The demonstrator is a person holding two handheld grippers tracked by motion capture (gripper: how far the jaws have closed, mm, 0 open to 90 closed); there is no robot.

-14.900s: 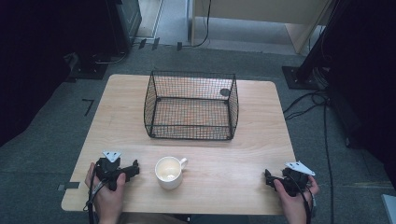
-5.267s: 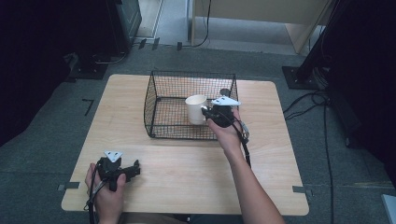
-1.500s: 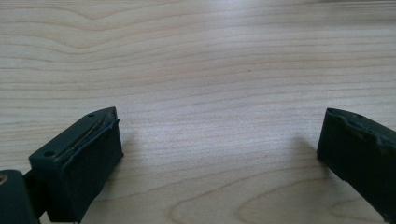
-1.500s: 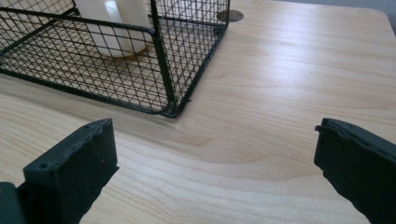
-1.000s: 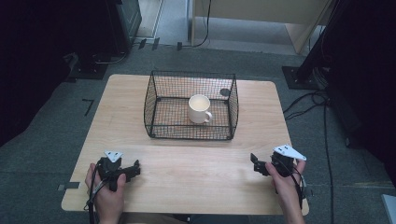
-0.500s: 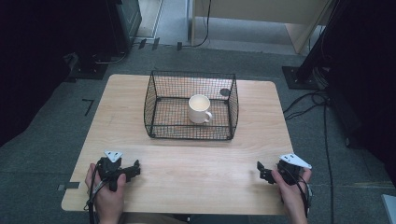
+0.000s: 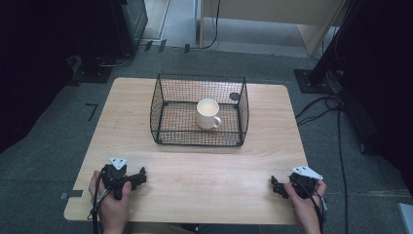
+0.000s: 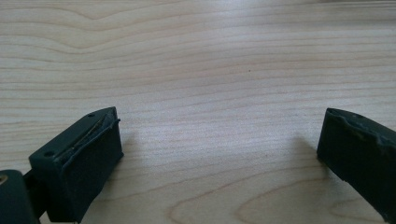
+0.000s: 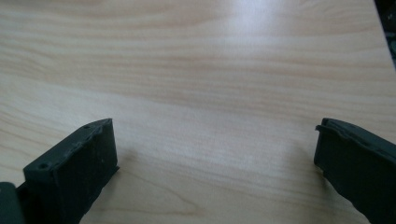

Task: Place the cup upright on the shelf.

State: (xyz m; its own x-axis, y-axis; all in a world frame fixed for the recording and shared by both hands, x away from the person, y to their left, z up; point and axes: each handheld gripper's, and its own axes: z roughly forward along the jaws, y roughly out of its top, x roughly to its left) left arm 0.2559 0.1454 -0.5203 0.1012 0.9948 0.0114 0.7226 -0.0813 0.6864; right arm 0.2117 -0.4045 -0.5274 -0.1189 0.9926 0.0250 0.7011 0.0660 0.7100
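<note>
The white mug (image 7: 208, 113) stands upright inside the black wire basket (image 7: 168, 107), handle turned toward the basket's near right corner, rim clear of the mesh walls. That looks like a finished placement.

Down at the near edge of the table (image 7: 204, 165), well apart from the basket, both tools are parked. The right gripper (image 7: 276, 186) sits off the basket's near right side, its jaws spread wide with only bare wood grain between them in the right gripper view (image 9: 215, 144). The left gripper (image 7: 140, 176) sits off the basket's near left corner, jaws likewise wide apart and empty, as the left gripper view (image 8: 219, 140) shows.

The step in hand reads as settling into rest. Doing it well means keeping both grippers low, on the near side of the basket, without nudging the mesh or dragging the trailing cables toward it. The mug lies far ahead of both claws, behind the basket's near wall, untouched by either; any return would have to come in over the basket's open top.
</note>
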